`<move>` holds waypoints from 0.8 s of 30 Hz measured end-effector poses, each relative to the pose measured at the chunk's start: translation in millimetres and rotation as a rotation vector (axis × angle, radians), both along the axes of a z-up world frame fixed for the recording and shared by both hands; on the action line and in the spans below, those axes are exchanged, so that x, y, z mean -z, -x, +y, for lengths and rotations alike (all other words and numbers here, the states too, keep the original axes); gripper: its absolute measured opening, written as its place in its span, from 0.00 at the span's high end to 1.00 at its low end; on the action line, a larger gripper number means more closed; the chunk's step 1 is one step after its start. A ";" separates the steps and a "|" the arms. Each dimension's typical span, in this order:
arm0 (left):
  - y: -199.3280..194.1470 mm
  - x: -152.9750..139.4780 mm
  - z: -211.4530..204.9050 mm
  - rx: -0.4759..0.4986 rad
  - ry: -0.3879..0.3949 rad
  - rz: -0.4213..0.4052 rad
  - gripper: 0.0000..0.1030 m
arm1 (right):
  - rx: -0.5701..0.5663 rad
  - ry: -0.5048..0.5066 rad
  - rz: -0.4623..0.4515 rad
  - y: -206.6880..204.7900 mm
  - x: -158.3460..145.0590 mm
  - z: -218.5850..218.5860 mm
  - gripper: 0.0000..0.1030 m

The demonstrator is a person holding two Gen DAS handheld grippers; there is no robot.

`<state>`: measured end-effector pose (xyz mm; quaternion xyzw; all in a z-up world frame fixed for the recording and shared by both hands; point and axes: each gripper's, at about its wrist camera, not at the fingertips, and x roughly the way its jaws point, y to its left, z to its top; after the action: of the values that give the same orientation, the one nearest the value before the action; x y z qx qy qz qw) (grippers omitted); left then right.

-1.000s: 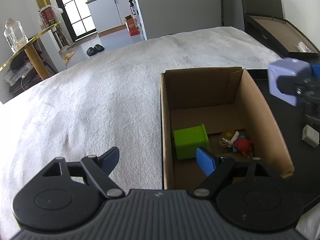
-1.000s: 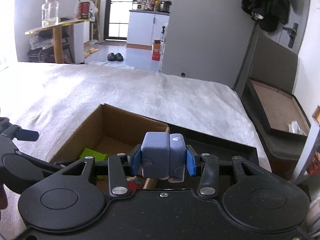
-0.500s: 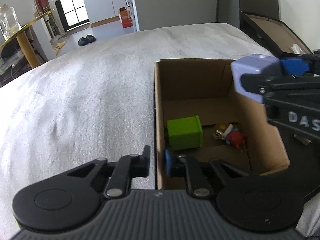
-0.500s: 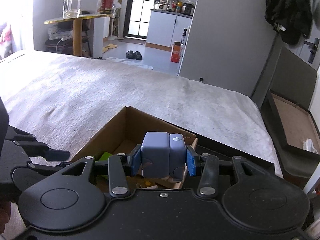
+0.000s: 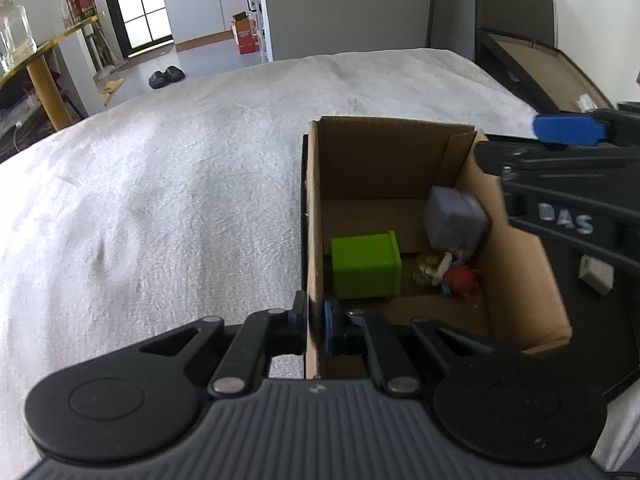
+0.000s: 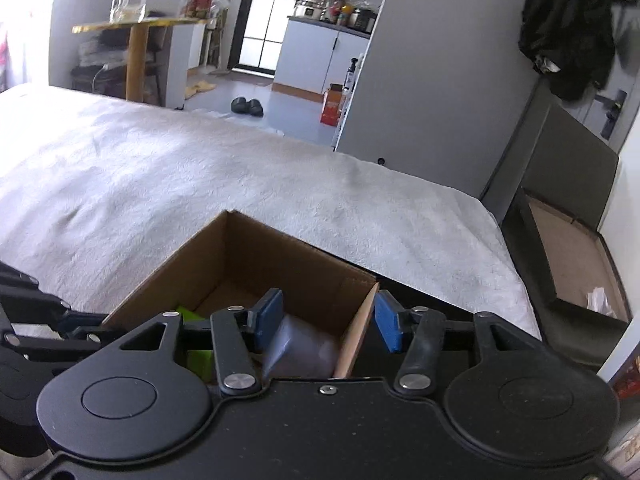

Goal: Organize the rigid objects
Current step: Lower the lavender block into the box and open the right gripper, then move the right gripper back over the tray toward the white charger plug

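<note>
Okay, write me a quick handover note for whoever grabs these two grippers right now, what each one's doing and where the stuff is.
Left gripper: shut on the near left wall of the cardboard box, steadying it.
Right gripper: jaws opening over the box's right wall, nothing held.
In the box: purple block just released, blurred, against the right wall; green cube; small toy figure.
Left: a small white item lies outside on the black surface, right of the box; it may go next.
</note>
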<state>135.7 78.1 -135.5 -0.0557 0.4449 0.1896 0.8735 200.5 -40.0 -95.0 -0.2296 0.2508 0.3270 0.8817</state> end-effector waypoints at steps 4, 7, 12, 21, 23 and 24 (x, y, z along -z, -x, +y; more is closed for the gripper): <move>-1.9 -0.3 -1.1 -0.012 0.003 0.004 0.93 | 0.021 -0.009 0.020 1.4 0.6 -13.5 0.50; -2.9 -1.3 -2.9 -0.018 -0.008 0.009 0.92 | 0.027 0.002 0.039 2.6 5.4 -23.0 0.50; -5.2 -5.4 -7.1 -0.026 -0.040 0.015 0.92 | 0.037 0.017 0.068 4.2 10.6 -34.2 0.48; -6.5 -12.0 -16.5 -0.042 -0.106 0.033 0.70 | 0.074 0.011 0.082 2.7 13.5 -60.9 0.40; -6.5 -12.4 -18.6 -0.045 -0.112 0.033 0.57 | 0.086 0.015 0.094 1.3 16.9 -67.6 0.40; -7.0 -12.5 -20.6 -0.041 -0.124 0.035 0.55 | 0.091 0.015 0.099 1.1 18.1 -70.2 0.40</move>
<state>142.7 57.5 -123.1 -0.0075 0.4464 0.2357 0.8632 199.4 -110.2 -113.1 -0.2081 0.3066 0.2956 0.8805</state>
